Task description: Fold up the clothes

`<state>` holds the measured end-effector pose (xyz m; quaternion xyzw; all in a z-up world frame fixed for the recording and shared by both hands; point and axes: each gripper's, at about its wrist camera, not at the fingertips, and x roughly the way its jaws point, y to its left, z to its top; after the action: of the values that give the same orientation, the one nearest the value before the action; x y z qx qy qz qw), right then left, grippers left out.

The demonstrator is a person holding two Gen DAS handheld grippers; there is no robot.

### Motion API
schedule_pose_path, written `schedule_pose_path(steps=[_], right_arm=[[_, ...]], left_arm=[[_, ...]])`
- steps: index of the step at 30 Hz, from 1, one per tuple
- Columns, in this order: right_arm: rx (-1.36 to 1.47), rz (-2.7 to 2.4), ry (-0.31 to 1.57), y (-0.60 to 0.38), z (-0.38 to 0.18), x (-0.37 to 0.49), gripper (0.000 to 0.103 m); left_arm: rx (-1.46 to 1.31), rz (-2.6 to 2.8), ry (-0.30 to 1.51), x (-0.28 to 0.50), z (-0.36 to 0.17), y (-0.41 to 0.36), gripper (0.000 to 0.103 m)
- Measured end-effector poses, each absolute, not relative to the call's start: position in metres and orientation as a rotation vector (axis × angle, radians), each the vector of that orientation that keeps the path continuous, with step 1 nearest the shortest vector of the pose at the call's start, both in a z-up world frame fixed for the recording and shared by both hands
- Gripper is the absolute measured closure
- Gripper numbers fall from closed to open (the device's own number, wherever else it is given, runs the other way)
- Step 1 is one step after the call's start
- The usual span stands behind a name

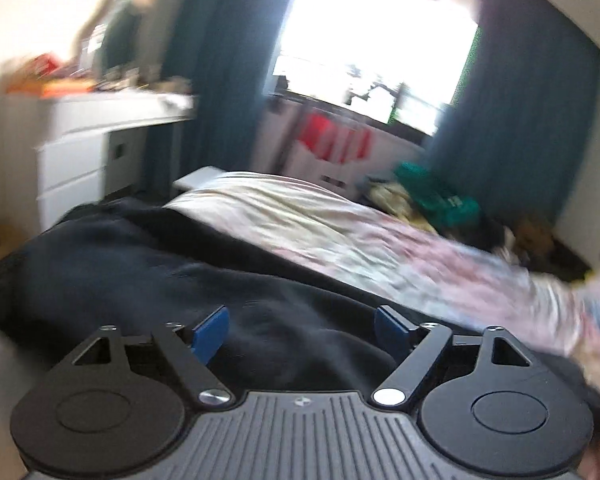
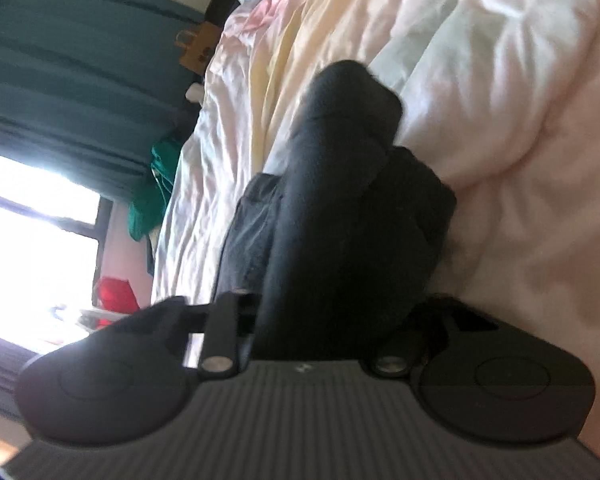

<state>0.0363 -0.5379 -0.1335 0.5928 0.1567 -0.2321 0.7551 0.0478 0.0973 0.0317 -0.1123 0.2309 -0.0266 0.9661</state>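
Black garment (image 1: 148, 280) lay spread over the duvet (image 1: 300, 216) on the bed, its bulk toward the near edge; in the right wrist view a bunched length of it (image 2: 340, 208) ran from the duvet (image 2: 520, 120) straight back into my right tongs (image 2: 332, 336).

Left tongs (image 1: 302, 334): blue pads (image 1: 210, 334) stood wide apart above the dark cloth, nothing between them. No grip on that side.

Right tongs: the fingertips were buried under the cloth, so I could not see them. The links sat drawn in and fabric filled the gap; I judged them clamped on the garment, though the frame did not prove it.

Step in hand, as I judged it: one end held, the free side to be picked up for the next fold.

Procedure notes:
- Lower the open left tongs onto a single edge or corner, not mid-panel, so only the intended layers are taken.
- Keep the right grip steady and low to hold the cloth taut.
- Close fully before lifting; dark fabric hides a partial bite.
- Keep the duvet out of the pinch.
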Motion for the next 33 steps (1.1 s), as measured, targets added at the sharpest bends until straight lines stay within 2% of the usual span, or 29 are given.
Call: schedule_pose_path(steps=[2, 6, 16, 26, 33], right_arm=[[1.249, -0.522, 0.338, -0.538, -0.127, 0.036, 0.086], [1.190, -0.549, 0.319, -0.534, -0.118, 0.033, 0.088], [1.029, -0.558, 0.320, -0.530, -0.101, 0.037, 0.089], [0.614, -0.546, 0.247, -0.473, -0.028, 0.056, 0.089], [0.304, -0.429, 0.182, -0.380, 0.028, 0.075, 0.090]], left_arm=[[-0.167, -0.089, 0.471, 0.070, 0.020, 0.071, 0.016], [-0.085, -0.133, 0.502, 0.084, -0.017, 0.020, 0.016], [0.103, -0.131, 0.632, 0.097, -0.098, -0.006, 0.015], [0.133, -0.123, 0.655, 0.100, -0.103, -0.003, 0.014], [0.076, -0.162, 0.658, 0.105, -0.088, 0.014, 0.014]])
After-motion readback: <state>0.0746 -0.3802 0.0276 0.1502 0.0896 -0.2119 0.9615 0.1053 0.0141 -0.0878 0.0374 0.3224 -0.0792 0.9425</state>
